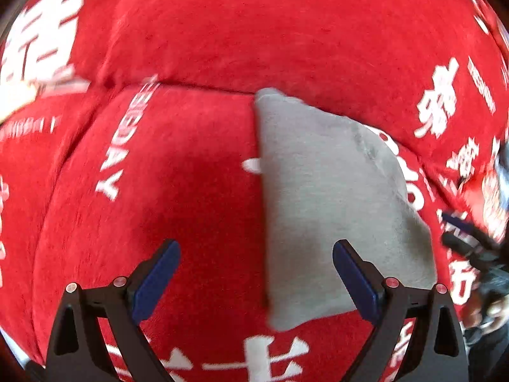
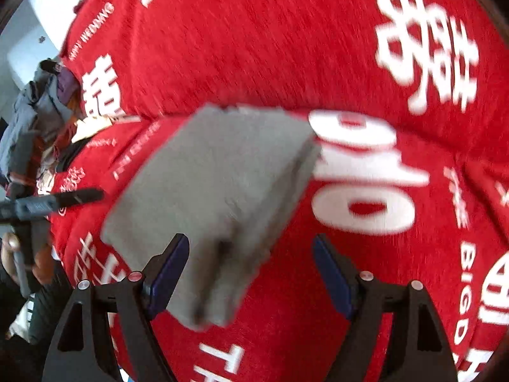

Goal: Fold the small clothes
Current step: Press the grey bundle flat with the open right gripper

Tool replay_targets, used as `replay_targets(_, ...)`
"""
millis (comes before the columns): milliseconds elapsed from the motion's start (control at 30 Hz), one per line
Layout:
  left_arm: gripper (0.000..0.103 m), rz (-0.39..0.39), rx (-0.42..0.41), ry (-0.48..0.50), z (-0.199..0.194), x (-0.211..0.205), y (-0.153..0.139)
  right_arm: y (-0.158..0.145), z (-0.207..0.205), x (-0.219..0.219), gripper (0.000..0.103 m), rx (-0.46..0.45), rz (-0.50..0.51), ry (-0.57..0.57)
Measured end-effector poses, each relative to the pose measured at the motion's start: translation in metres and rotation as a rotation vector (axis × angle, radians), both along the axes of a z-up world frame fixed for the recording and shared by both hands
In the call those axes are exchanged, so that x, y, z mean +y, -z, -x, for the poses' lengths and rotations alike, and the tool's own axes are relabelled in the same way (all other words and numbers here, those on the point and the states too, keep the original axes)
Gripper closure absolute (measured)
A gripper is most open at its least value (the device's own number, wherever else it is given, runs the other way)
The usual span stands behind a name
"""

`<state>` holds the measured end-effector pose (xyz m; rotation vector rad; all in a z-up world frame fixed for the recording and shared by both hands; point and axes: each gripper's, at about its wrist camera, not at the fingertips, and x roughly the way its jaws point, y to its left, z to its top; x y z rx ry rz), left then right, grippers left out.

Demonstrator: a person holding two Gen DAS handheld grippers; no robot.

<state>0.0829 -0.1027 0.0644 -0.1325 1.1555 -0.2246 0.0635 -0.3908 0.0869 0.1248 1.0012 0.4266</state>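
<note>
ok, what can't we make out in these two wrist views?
- Folded grey cloth, right wrist view: motion blur smears its layers; fold count unclear.
- Its near right corner, left wrist view: behind the left gripper's finger.
- White print on red cover: blurred, cut by edges.
- Clothes pile: small, distorted.

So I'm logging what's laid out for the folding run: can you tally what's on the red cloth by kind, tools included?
Folded grey garment: 1
Red printed cloth underneath: 1
Hand-held tools: 2, the left tool and the right tool, both open and holding nothing
Pile of other clothes at the left edge of the right wrist view: 1 heap, pieces too blurred to count
Total: 5
</note>
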Motion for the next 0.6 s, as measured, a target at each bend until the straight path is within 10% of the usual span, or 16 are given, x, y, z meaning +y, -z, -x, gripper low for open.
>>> replay_targets(200,0.006,-0.176,0.019,0.083,-0.005,-0.042,0.025,0.007,-0.009,0.056,0.02,0.019,-0.009,-0.144)
replay_targets(600,0.006,-0.144,0.006,0.099,-0.004,-0.034,0.018,0.034,0.026,0.019,0.02,0.094,0.071,-0.033)
